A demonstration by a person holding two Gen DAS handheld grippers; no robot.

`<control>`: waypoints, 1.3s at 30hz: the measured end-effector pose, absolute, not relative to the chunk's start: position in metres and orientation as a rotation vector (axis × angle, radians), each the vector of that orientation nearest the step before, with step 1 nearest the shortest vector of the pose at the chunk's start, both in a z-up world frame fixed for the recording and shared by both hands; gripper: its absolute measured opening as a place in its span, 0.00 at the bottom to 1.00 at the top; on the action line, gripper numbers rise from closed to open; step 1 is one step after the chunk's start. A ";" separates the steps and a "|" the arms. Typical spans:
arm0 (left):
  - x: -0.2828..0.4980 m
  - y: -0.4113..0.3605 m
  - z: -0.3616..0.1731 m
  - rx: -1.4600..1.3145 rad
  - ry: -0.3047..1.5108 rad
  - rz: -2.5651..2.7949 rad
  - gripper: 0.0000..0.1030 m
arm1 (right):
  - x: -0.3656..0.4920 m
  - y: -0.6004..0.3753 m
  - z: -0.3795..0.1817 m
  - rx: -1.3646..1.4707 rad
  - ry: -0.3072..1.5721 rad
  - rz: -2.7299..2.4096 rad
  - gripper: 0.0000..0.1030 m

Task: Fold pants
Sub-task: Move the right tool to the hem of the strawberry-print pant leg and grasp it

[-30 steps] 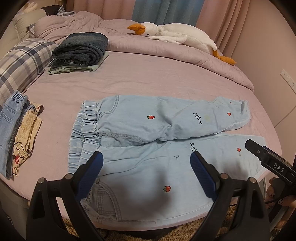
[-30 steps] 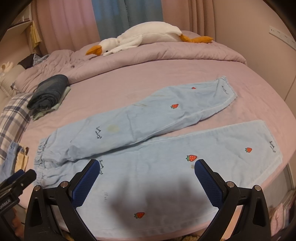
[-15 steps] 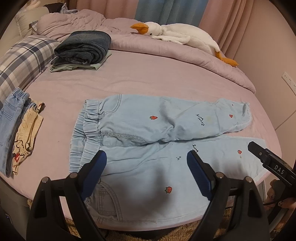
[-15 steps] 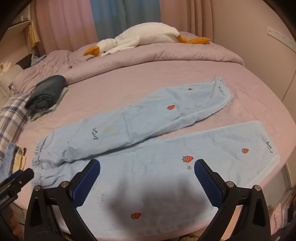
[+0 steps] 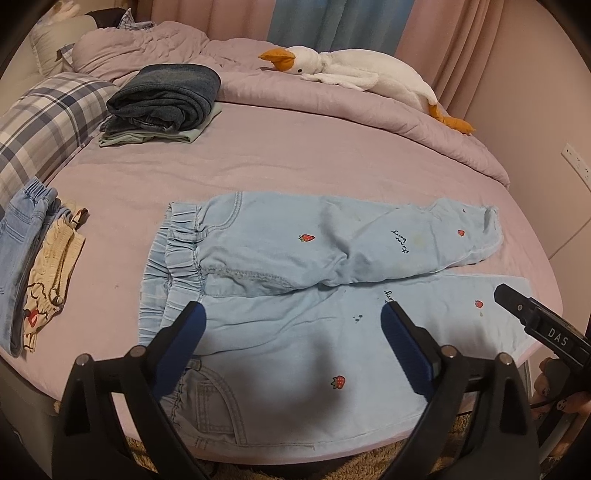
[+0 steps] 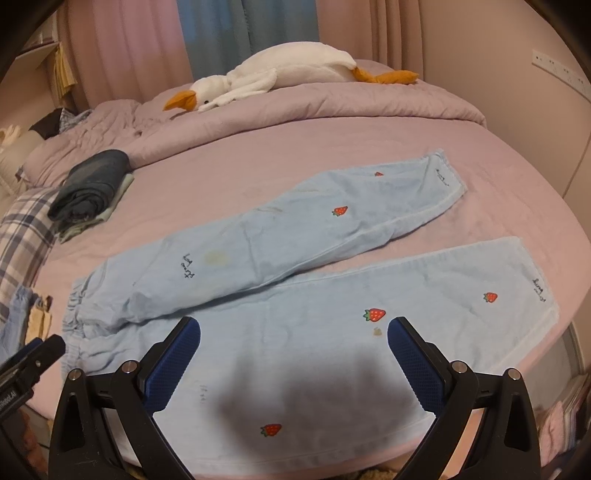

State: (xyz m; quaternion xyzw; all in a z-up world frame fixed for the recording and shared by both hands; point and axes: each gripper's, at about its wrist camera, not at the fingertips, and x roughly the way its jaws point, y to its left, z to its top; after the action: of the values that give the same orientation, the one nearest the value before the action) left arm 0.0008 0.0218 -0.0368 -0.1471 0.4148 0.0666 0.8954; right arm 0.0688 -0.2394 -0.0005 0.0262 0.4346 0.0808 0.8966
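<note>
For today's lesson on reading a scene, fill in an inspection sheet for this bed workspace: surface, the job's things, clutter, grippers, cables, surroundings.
Surface: bed with pink sheet, mostly smooth.
Job's things: light blue strawberry pants spread flat, legs splayed apart, not yet folded.
Clutter: folded dark clothes stack; small garments at the left edge; plush goose on the bunched duvet; plaid pillow.
Grippers: left gripper open above the waistband end; right gripper open above the near leg; neither touches cloth.
Cables: nothing seen.
Surroundings: curtains, wall sockets.

Matt soft denim pants (image 5: 332,258); plush goose (image 5: 354,74); textured-rubber-padded tongs (image 6: 293,347)
</note>
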 end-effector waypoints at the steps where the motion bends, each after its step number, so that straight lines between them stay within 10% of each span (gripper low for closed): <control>1: 0.001 0.022 -0.037 -0.310 0.860 0.138 0.97 | 0.069 -0.240 -0.001 0.057 0.903 0.169 0.99; 39: 0.010 0.062 -0.055 -0.510 0.863 0.132 0.95 | 0.180 -0.262 0.030 0.297 0.908 0.222 0.99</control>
State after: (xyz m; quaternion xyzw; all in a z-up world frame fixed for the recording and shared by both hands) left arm 0.0096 0.0617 -0.0546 -0.2445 0.4134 0.0632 0.8748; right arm 0.1797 -0.2620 0.0304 0.1427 0.4360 0.1064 0.8821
